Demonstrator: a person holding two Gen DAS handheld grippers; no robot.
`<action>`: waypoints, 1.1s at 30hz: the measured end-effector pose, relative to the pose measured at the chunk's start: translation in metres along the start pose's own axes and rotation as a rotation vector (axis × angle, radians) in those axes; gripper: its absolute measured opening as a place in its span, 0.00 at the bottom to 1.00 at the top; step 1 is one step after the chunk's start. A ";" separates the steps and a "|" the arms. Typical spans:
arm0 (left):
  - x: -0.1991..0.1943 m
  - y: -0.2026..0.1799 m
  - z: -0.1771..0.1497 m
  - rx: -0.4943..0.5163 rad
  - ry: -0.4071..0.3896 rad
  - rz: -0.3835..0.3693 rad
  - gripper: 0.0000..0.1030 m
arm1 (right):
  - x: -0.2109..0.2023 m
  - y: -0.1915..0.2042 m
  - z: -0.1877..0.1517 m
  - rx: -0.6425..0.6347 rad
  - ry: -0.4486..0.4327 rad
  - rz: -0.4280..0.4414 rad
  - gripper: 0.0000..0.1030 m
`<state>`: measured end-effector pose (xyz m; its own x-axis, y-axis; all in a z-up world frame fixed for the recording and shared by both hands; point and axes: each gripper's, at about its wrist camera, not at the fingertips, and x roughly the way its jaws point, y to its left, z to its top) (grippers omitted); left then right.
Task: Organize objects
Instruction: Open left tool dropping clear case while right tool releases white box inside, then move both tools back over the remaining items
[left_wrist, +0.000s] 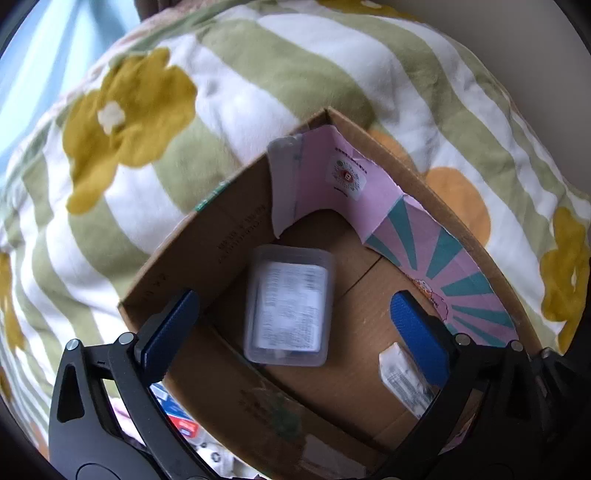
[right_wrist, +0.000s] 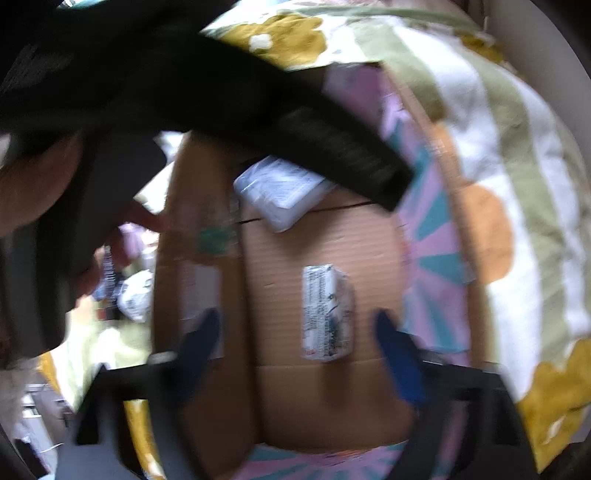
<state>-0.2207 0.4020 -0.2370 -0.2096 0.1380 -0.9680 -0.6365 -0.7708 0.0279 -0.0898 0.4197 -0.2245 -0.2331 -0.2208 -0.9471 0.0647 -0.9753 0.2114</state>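
An open cardboard box (left_wrist: 236, 229) lies on a striped flowered blanket. A clear plastic case with a printed label (left_wrist: 288, 310) rests on the box floor, also in the right wrist view (right_wrist: 280, 192). A small white printed packet (left_wrist: 402, 380) lies near the right side, also in the right wrist view (right_wrist: 327, 314). My left gripper (left_wrist: 291, 328) is open and empty, just above the clear case. My right gripper (right_wrist: 301, 350) is open and empty over the small packet; this view is blurred. The left gripper's black body crosses the top of the right wrist view.
A pink and teal paper liner (left_wrist: 454, 269) stands along the box's right wall. The blanket (left_wrist: 258, 66) with yellow and orange flowers surrounds the box. Small packages (right_wrist: 136, 295) and clutter lie outside the box's left wall.
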 end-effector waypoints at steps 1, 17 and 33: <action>-0.001 -0.002 0.002 0.011 -0.003 0.000 1.00 | -0.001 0.004 -0.002 -0.014 -0.003 -0.017 1.00; -0.028 0.001 0.002 -0.012 -0.051 -0.020 1.00 | -0.014 0.019 0.000 -0.056 -0.002 -0.088 1.00; -0.174 0.066 -0.056 -0.174 -0.215 -0.009 1.00 | -0.125 0.065 0.018 -0.027 -0.158 -0.135 1.00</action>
<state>-0.1845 0.2925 -0.0807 -0.3687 0.2602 -0.8924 -0.5060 -0.8615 -0.0421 -0.0740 0.3840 -0.0880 -0.3905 -0.0897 -0.9162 0.0485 -0.9959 0.0768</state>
